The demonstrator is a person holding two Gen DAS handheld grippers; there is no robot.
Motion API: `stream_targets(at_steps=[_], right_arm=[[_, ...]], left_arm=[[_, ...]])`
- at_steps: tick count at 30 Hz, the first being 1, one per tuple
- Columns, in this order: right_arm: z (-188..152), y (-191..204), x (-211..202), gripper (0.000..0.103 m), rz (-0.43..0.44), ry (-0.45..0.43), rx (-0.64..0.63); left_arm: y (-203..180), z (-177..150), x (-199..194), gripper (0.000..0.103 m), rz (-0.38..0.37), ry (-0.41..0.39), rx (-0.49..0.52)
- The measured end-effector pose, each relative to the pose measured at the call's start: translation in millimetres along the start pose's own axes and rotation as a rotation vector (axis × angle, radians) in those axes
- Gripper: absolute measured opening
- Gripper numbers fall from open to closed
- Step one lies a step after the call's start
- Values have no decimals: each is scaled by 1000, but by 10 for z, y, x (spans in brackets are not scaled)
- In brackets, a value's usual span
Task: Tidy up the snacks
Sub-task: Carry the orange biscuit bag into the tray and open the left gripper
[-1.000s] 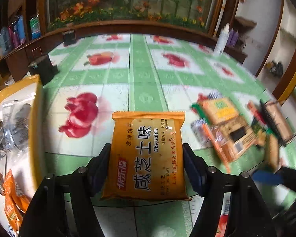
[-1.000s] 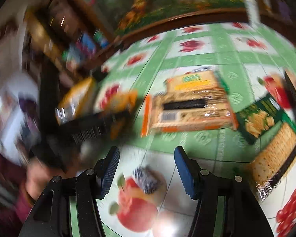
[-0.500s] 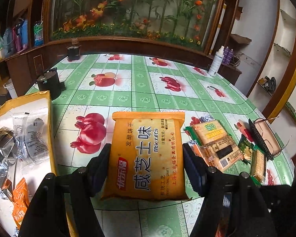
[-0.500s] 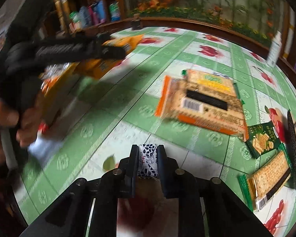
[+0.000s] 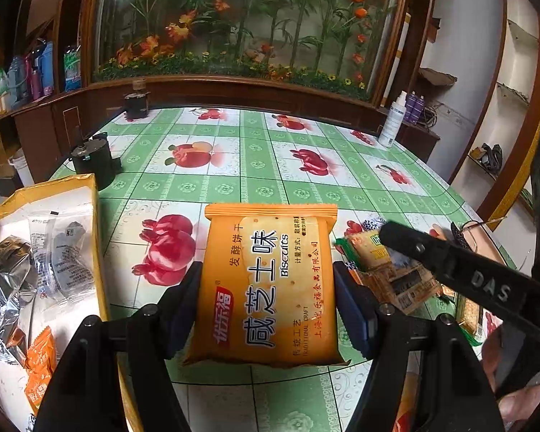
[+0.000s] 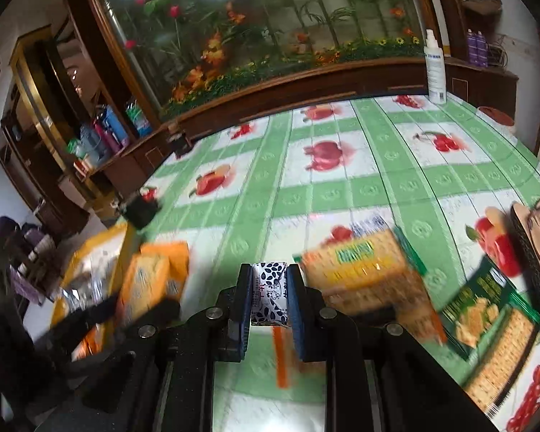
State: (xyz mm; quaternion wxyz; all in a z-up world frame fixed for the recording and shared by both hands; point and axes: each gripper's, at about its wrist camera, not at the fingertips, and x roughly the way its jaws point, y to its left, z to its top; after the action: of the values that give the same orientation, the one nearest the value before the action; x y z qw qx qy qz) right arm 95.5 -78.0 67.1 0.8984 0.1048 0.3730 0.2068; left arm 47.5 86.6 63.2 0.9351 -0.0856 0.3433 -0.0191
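My left gripper (image 5: 266, 298) is shut on an orange biscuit packet (image 5: 266, 284), held flat above the table. Left of it lies a yellow-edged open bag (image 5: 97, 237) with silver, clear and orange snack packs inside. In the right wrist view my right gripper (image 6: 269, 297) is shut on a small white candy with a dark blue leaf print (image 6: 269, 295), lifted off the cloth. That same orange packet (image 6: 154, 280) and the yellow-edged bag (image 6: 90, 252) appear at its left. The right gripper's arm (image 5: 478, 280) crosses the left wrist view at right.
A pile of cracker packs (image 6: 363, 270) and green-wrapped crackers (image 6: 486, 306) lies at right, beside a woven case with glasses (image 6: 536, 252). A black pot (image 5: 93, 158) and a white spray bottle (image 6: 435, 68) stand at the table's far edges. A person's hand (image 5: 514, 367) shows low right.
My right gripper closed on the blue-print candy and lifted it, swinging left toward the bag. The left gripper kept its hold on the orange packet and rose slightly.
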Motion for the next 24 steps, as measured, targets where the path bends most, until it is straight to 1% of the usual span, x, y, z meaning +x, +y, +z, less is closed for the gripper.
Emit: stream_targets(at_steps=[3, 4, 7, 10, 13, 24], right_arm=[[-7, 85, 37, 20, 11, -11, -26], [-35, 80, 52, 20, 26, -4, -32], [-124, -4, 114, 20, 24, 26, -33], [-160, -128, 146, 20, 53, 52, 12], [-158, -168, 108, 20, 79, 53, 34], [-214, -15, 95, 20, 103, 48, -8]], left_arm=[[2, -1, -2, 69, 10, -1, 4], [1, -1, 1, 69, 10, 0, 4], [-20, -5, 8, 69, 12, 1, 11], [-33, -8, 1, 69, 13, -2, 18], [-42, -4, -22, 69, 14, -10, 22], [24, 60, -232, 69, -1, -60, 7]])
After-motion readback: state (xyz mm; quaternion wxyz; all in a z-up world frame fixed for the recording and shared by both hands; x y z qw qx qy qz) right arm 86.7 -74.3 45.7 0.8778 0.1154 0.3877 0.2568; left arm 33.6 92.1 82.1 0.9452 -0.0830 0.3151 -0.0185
